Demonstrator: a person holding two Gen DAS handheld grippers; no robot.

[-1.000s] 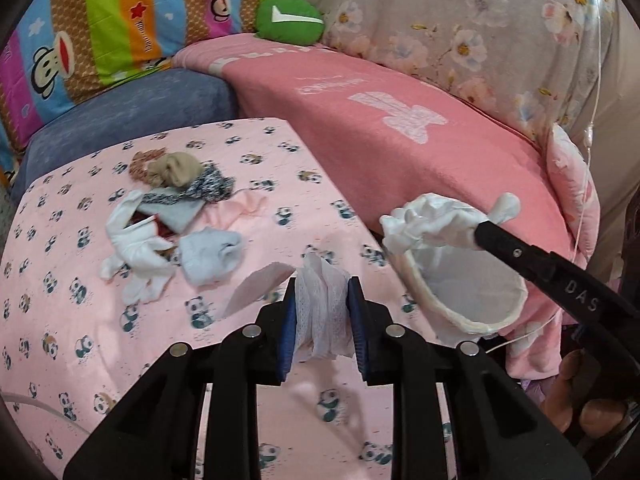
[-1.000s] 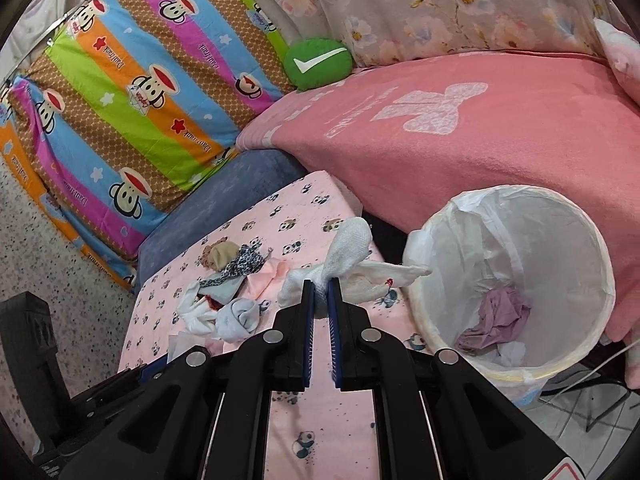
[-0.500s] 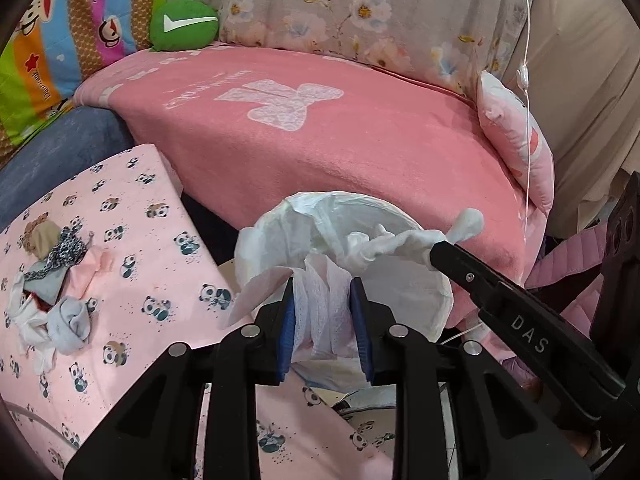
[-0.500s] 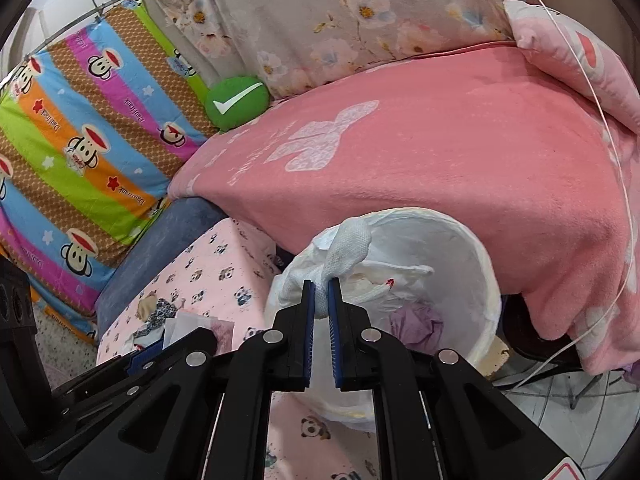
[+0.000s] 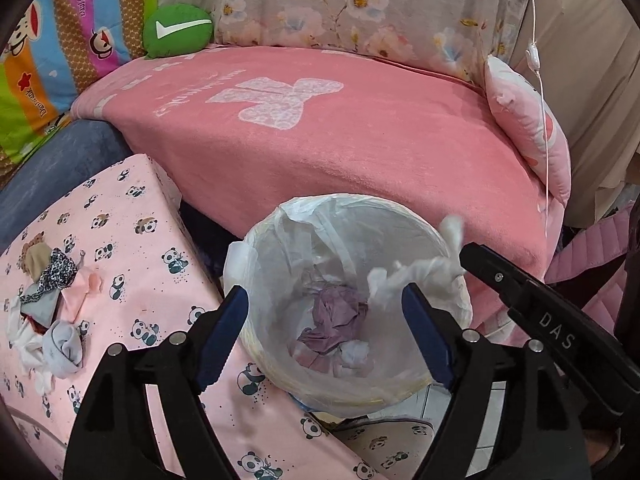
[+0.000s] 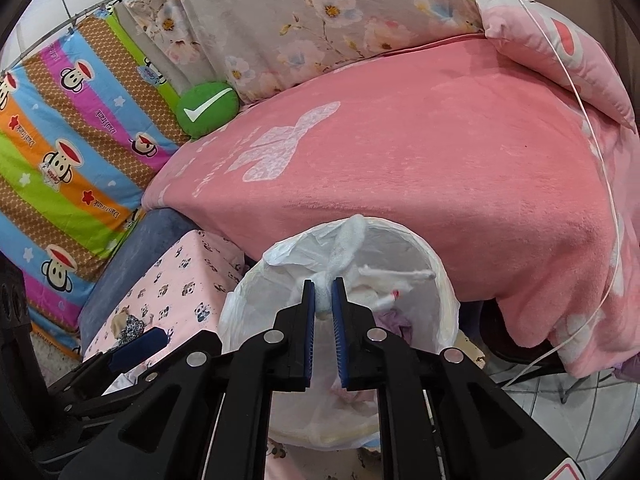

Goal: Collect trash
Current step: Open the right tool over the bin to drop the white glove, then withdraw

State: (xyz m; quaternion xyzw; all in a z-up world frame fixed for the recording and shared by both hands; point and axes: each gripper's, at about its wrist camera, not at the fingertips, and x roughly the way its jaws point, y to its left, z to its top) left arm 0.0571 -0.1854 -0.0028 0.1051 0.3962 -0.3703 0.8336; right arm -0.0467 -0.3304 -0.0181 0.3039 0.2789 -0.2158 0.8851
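Two black hand-held grippers with ribbed blue pads hang over the round white bin lined with a thin crinkled plastic bag [image 5: 256, 264]. The left hand-held gripper [image 5: 326, 334] has its jaws spread wide apart with nothing between them, the bin's mouth showing in the gap. At the bottom of the bin lies a crumpled mauve paper wad [image 5: 334, 320] with a small scrunched white tissue [image 5: 354, 354] just beside it. The right hand-held gripper [image 6: 324, 308] is clamped on a limp white knitted sock-like rag [image 6: 348, 248], which droops over the bin's mouth; the other view shows it [image 5: 416, 276] blurred at the tip of that gripper. Left of the bin, the soft pink panda-print surface [image 5: 132, 280] carries a loose heap of small fabric pieces [image 5: 48, 296], grey, beige, leopard-patterned and white. Behind the bin a fuzzy coral-pink blanket [image 5: 360, 148] covers a sofa, with a round green plush cushion with a white tick [image 5: 178, 30] at its far end.
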